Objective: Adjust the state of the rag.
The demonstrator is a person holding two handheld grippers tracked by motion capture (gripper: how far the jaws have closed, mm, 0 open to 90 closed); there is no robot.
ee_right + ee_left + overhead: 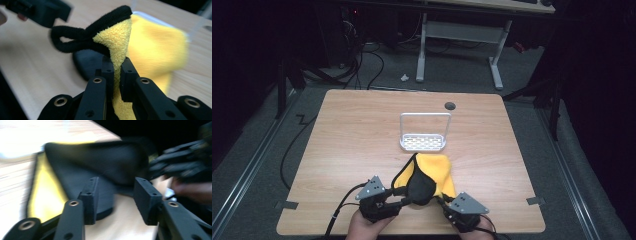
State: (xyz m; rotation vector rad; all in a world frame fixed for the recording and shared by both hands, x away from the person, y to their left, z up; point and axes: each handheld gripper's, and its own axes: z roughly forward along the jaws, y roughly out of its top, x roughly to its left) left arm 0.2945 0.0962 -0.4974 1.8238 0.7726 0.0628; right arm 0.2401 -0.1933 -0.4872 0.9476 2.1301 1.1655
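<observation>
High view: wooden table (362, 130), dark room, grey carpet floor (257, 145).

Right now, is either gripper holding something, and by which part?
The right gripper pinches the yellow terry cloth with black trim at a corner fold. The left gripper is open, holding nothing.

A yellow cloth (436, 172) edged and backed in black lies crumpled near the table's front.

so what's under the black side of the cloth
The cloth is folded, its yellow layer under the black flap, on the table. The right gripper pinches a yellow corner. Anything beneath is covered.
</observation>
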